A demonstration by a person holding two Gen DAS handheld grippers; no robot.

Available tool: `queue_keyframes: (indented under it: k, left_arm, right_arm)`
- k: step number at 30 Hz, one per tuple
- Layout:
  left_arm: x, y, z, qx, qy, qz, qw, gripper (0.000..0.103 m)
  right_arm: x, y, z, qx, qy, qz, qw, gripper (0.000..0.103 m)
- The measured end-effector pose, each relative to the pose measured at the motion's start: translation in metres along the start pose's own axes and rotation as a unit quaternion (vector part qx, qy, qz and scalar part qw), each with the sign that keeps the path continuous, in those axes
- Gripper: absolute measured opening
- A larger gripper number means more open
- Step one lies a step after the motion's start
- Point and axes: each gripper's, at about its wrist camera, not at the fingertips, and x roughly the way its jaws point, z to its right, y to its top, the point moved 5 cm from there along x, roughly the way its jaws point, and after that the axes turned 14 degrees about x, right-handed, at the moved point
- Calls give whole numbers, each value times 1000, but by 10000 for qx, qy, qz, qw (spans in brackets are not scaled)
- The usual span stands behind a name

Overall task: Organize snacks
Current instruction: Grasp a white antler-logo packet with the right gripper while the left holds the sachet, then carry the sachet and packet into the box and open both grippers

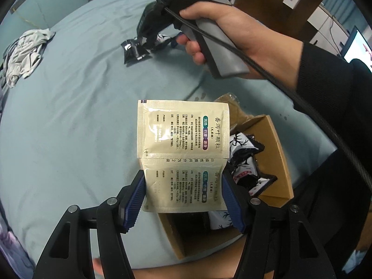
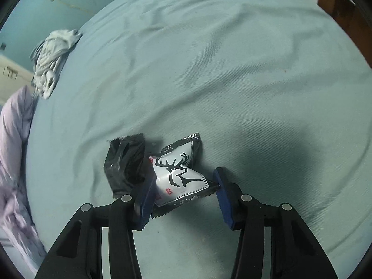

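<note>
My left gripper (image 1: pixel 182 186) is shut on a beige two-part sachet strip (image 1: pixel 183 130), holding its lower half between the blue pads. It hangs over an open cardboard box (image 1: pixel 274 144) that holds several black-and-white deer packets (image 1: pixel 241 153). Farther up the bed a hand holds my right gripper (image 1: pixel 145 44), pointing down at two packets. In the right wrist view a white deer snack packet (image 2: pixel 179 174) lies on the blue sheet between the pads of the right gripper (image 2: pixel 183 181), and both pads touch it. A plain black packet (image 2: pixel 125 162) sits just left of the left finger.
A crumpled grey garment (image 2: pixel 51 62) lies at the far left of the bed, with a lilac quilt (image 2: pixel 14 151) along the left edge. A brown wrapper (image 1: pixel 239 114) sits behind the box. A wooden chair (image 1: pixel 267 0) and a monitor (image 1: pixel 358 46) stand beyond the bed.
</note>
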Motion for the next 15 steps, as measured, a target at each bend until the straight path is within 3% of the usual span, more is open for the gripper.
queue_keyframes:
  k: [5,15]
  left_arm:
    - [-1,-5,7,192,148,-35,9997,65]
    - [9,-14,23,453,380,-280,9979,71]
  right_arm:
    - [-48,-26,13,-174,187,446,9987,46]
    - [-161,-118,74,-165,869,666,9939,46]
